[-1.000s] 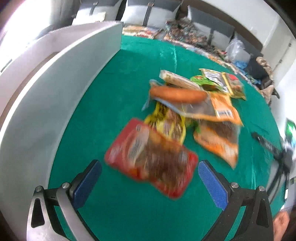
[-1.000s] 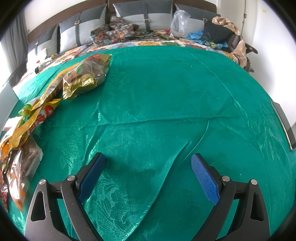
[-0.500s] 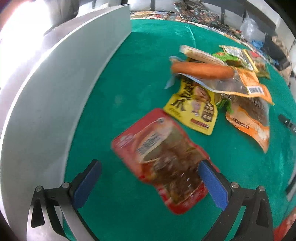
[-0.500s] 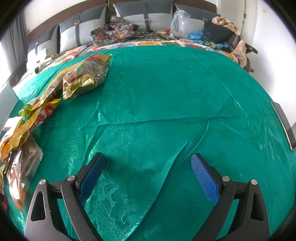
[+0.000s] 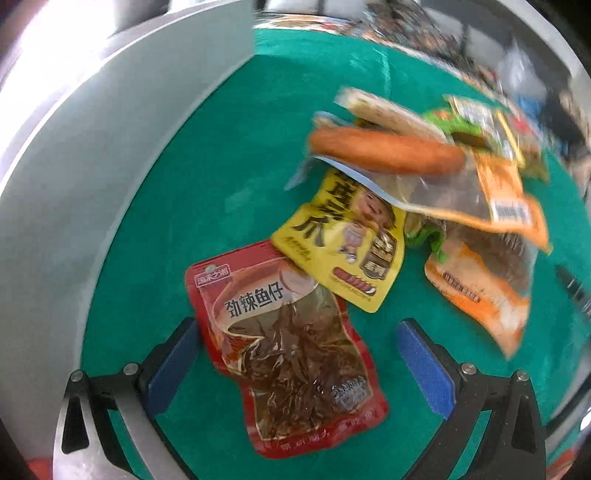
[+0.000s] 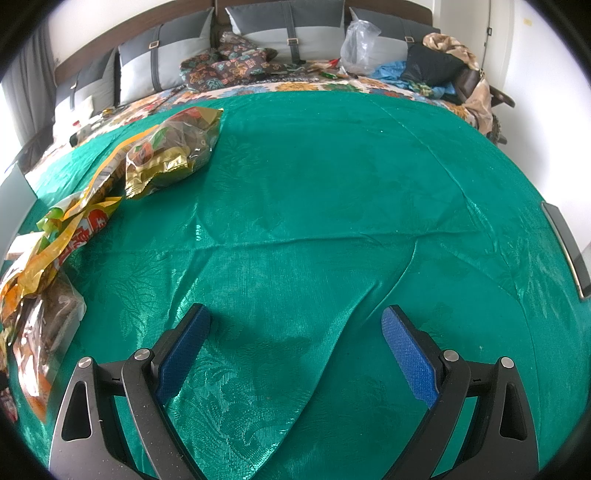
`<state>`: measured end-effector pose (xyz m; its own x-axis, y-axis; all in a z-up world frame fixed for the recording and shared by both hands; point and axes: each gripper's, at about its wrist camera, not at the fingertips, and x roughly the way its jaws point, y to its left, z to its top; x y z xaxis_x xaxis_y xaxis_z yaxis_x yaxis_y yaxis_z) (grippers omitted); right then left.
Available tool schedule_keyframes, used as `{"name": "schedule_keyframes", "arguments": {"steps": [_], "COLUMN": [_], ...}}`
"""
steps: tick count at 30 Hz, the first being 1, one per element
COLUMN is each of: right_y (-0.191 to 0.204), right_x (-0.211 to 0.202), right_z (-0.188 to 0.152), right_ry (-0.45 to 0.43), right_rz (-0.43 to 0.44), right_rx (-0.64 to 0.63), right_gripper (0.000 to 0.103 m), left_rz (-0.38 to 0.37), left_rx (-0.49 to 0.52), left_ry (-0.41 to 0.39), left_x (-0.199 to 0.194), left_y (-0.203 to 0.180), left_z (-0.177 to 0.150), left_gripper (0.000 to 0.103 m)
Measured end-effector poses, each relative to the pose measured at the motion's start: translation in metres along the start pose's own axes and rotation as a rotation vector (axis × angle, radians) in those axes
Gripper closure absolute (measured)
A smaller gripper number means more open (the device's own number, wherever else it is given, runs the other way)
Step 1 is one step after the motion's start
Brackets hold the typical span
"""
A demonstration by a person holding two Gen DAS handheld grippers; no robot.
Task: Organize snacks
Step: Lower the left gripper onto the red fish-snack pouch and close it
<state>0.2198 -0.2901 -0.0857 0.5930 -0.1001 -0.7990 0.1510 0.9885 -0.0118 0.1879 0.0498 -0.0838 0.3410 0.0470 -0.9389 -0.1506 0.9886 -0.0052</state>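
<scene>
Red pack (image 5: 284, 354) lies b/w the wide-open left tongs (image 5: 299, 365), long way pointing ahead; right tongs (image 6: 295, 354), also wide, hold nothing & are far off.

Left wrist view, snack pile: one red fish snack pouch (image 5: 291, 354), one yellow sausage snack pouch (image 5: 343, 243), one long orange sausage (image 5: 384, 151), two orange-edged clear pouches (image 5: 484, 206) (image 5: 480, 288), one beige packet (image 5: 384, 110); green packets behind too blurred to count. Right wrist view: three grey cushions (image 6: 162, 62) (image 6: 284, 29) (image 6: 388, 33), one clear plastic bag (image 6: 356, 44).
</scene>
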Motion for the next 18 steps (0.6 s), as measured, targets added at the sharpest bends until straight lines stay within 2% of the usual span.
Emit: {"name": "schedule_keyframes", "arguments": {"steps": [6,10,18], "right_y": [0.000,0.000,0.000], "right_x": [-0.002,-0.001,0.000], "right_z": [0.000,0.000,0.000], "right_ry": [0.000,0.000,0.000], "right_rz": [0.000,0.000,0.000], "right_rx": [0.000,0.000,0.000], "right_gripper": [0.007,0.007,0.007], "left_rz": [-0.051,-0.054,-0.056], "left_rx": [0.107,0.112,0.126], "left_ry": [-0.033,-0.029,-0.015], "left_x": [0.000,-0.005,-0.007], "left_y": [0.000,0.020,0.034], "left_z": [-0.006,-0.015,-0.019], "left_gripper": [0.000,0.000,0.000]}}
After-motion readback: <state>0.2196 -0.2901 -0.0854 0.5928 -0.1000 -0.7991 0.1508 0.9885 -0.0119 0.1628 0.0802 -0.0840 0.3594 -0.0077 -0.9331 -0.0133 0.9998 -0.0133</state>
